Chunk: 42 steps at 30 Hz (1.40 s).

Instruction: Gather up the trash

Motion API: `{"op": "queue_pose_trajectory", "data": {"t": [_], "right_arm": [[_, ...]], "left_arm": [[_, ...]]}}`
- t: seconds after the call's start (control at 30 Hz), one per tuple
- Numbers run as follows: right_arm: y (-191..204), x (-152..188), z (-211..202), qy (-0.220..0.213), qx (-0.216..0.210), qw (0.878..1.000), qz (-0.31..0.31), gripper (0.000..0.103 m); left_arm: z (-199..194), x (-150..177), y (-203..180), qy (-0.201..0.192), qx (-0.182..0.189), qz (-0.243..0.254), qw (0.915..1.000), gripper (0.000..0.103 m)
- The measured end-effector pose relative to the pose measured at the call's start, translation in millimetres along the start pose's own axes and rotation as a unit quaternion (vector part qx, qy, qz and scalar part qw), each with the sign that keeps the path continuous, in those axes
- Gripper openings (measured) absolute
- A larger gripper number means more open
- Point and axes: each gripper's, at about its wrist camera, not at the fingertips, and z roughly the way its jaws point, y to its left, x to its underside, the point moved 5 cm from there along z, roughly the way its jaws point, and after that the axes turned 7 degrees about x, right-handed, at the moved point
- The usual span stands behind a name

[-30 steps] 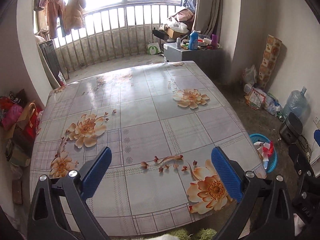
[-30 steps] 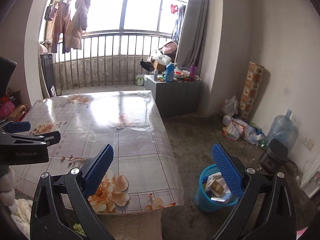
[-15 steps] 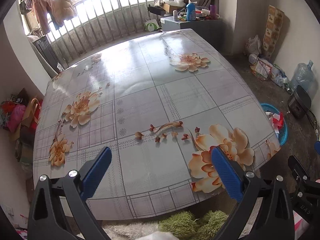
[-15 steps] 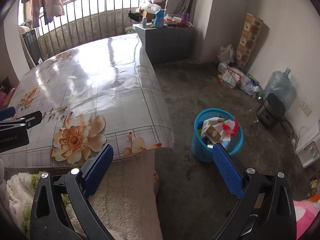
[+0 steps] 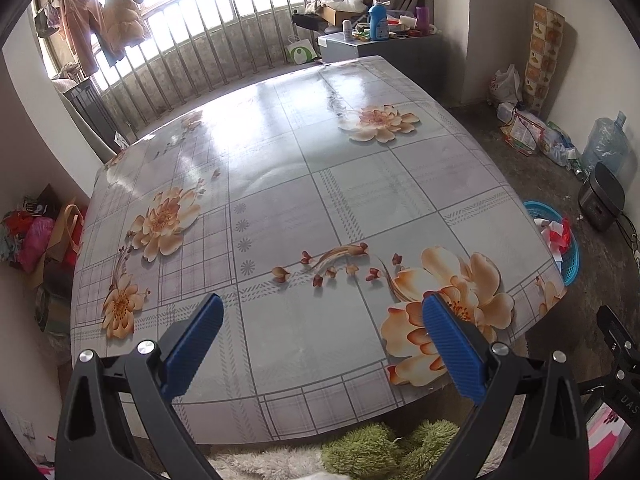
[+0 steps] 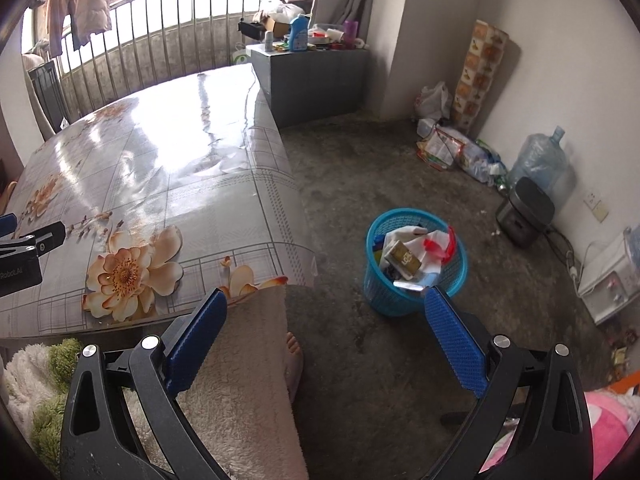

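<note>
Left tool (image 5: 322,338) wide open and empty over near edge of flowered tabletop (image 5: 304,168); right tool (image 6: 326,330) wide open, empty, above floor; trash (image 6: 412,256) in blue basket (image 6: 384,300) right of tabletop

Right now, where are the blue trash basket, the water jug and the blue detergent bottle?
blue trash basket (image 6: 384,300), right wrist view, front mesh wall.
water jug (image 6: 538,166), right wrist view, body.
blue detergent bottle (image 5: 378,22), left wrist view, body.
</note>
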Motion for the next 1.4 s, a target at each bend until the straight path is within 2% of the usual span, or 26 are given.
{"op": "queue_pose_trajectory", "data": {"t": [1.4], "right_arm": [[-2, -11, 0, -0.005, -0.001, 1.0, -0.003, 0.095]], "left_arm": [[-3, -1, -2, -0.004, 0.004, 0.006, 1.0, 0.098]]}}
